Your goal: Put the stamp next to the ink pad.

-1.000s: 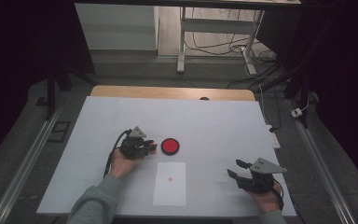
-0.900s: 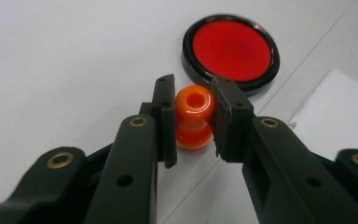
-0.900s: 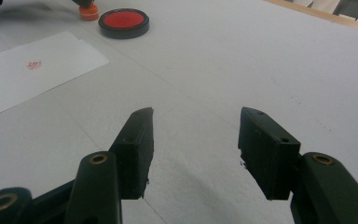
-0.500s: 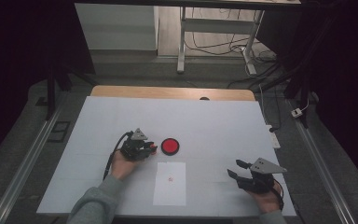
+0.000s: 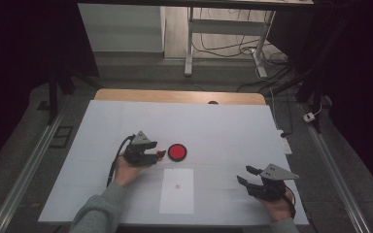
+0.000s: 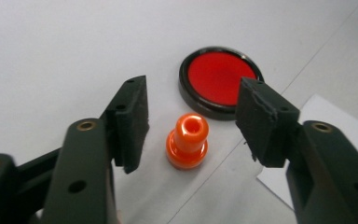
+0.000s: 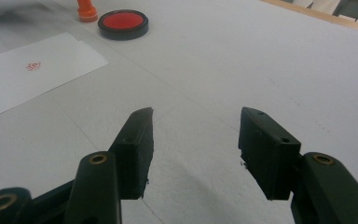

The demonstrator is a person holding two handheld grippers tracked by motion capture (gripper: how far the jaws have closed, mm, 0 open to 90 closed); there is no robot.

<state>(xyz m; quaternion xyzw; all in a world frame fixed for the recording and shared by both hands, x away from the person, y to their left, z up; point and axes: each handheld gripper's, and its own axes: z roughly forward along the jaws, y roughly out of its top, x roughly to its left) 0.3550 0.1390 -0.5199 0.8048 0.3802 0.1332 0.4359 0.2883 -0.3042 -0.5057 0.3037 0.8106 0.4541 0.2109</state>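
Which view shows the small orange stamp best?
The left gripper view: the orange stamp stands upright on the table between the open fingers, close and sharp. The right gripper view catches it far off at the top edge. The high view shows just an orange speck.

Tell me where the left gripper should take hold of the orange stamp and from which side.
Grip the stamp by its narrow upper neck, above the wider base. It stands upright beside the red ink pad, so come in level from the side facing away from the pad. The left gripper already has a jaw open on each side of it, so closing there should probably do.
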